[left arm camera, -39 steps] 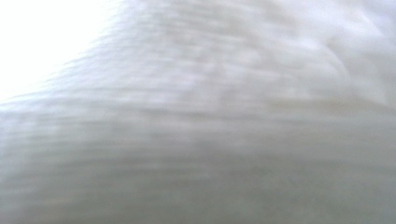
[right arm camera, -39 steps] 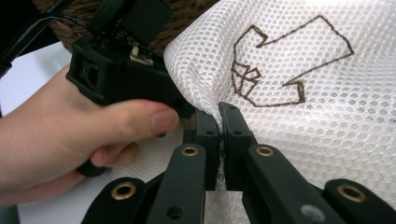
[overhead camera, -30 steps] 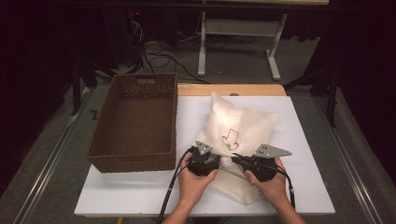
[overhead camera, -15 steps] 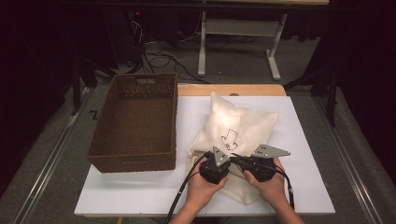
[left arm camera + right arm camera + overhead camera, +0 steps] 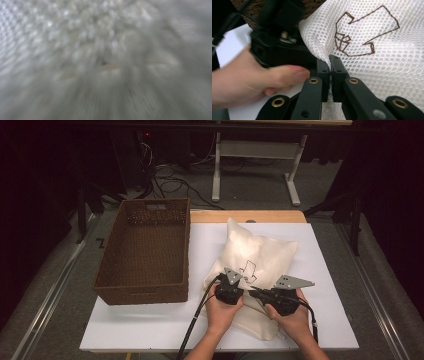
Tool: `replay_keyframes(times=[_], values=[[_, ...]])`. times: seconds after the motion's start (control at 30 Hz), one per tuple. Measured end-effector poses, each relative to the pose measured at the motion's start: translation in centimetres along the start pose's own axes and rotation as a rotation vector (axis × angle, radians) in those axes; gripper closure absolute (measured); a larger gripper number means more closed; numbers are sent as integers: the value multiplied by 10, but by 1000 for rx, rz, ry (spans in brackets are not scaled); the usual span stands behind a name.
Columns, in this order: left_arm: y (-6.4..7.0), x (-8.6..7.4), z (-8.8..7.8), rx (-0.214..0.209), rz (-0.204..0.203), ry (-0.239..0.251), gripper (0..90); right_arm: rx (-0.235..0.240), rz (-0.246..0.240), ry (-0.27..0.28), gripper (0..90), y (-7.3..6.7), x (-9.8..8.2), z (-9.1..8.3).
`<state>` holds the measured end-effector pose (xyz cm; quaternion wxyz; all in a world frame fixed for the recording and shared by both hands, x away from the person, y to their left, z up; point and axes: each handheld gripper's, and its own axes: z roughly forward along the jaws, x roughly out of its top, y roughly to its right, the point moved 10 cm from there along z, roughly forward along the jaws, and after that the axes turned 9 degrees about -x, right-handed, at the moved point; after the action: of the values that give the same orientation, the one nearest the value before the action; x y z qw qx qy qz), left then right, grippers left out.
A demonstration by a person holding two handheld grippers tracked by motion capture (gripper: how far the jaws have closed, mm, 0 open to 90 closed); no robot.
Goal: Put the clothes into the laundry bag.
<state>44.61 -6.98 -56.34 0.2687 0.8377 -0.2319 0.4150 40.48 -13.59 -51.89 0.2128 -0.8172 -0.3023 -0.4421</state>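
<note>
A white mesh bag point(image 5: 260, 252) with a brown embroidered outline lies on the white table point(image 5: 150, 325). My right gripper point(image 5: 329, 61) is shut on a pinched fold of the bag point(image 5: 374, 62); from above, its jaws point(image 5: 252, 293) point left over the bag's near part. My left gripper point(image 5: 240, 286) sits just to their left, its front pushed into the mesh. Blurred mesh point(image 5: 105, 50) lies right against the camera in the left gripper view, hiding the jaws. In the right gripper view a hand point(image 5: 249, 80) holds the left gripper's black body point(image 5: 284, 50) beside my right jaws.
A brown wicker basket point(image 5: 142, 292) stands empty on the table's left side, close to the bag. Black cables trail from both grippers toward the near edge. The floor beyond the table holds a white desk frame point(image 5: 255, 150) and loose cables.
My left gripper has slid right along the bag's near edge and now sits close against the right gripper. The right gripper has kept still on its fold.
</note>
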Motion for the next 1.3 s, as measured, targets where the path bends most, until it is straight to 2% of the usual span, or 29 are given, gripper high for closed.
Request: replay_keyframes(times=[0.1, 0.17, 0.3, 0.43, 0.53, 0.6, 0.67, 0.77, 0.83, 0.9, 0.93, 0.97, 1.03, 1.13, 1.17, 1.23, 1.27, 1.3], values=[[0, -4, -20, 15, 54, 0, 778, -4, -9, 9, 884, 0, 1, -1], [-3, -7, -37, 49, 76, 6, 726, -6, -10, 15, 883, -1, 2, -2], [-11, -18, -72, 97, 93, 19, 662, -10, -17, 28, 879, -6, 6, -5], [-25, -33, -101, 153, 107, 11, 618, -12, -34, 31, 872, -11, 8, -9], [-35, -47, -114, 175, 86, -9, 600, 1, -41, 17, 871, -12, 4, -8], [-42, -54, -120, 213, 96, -32, 587, 11, -31, 8, 868, -12, 0, -7], [-47, -58, -122, 225, 82, -41, 567, 22, -34, -19, 865, -13, -5, -5], [-49, -62, -121, 215, 70, -56, 554, 41, -31, -72, 863, -10, -15, 2], [-47, -65, -117, 199, 76, -71, 521, 26, -37, -103, 866, -6, -23, 7], [-43, -65, -113, 186, 86, -72, 480, -12, -63, -133, 865, 0, -31, 11], [-40, -65, -111, 173, 90, -71, 462, -22, -56, -141, 862, 2, -34, 12], [-37, -64, -109, 164, 100, -67, 440, -30, -52, -146, 850, 4, -36, 14], [-36, -62, -106, 181, 132, -75, 423, -48, -53, -131, 775, 4, -36, 13], [-41, -62, -103, 195, 99, -80, 453, -71, -73, -70, 567, -2, -27, 8], [-44, -62, -104, 204, 91, -87, 503, -78, -81, -46, 528, -6, -23, 4], [-47, -65, -106, 190, 73, -96, 626, -102, -105, -12, 470, -12, -16, -3], [-48, -64, -108, 179, 67, -85, 763, -107, -102, 2, 450, -16, -13, -7], [-49, -63, -110, 160, 47, -75, 811, -110, -106, 18, 442, -19, -10, -10]])
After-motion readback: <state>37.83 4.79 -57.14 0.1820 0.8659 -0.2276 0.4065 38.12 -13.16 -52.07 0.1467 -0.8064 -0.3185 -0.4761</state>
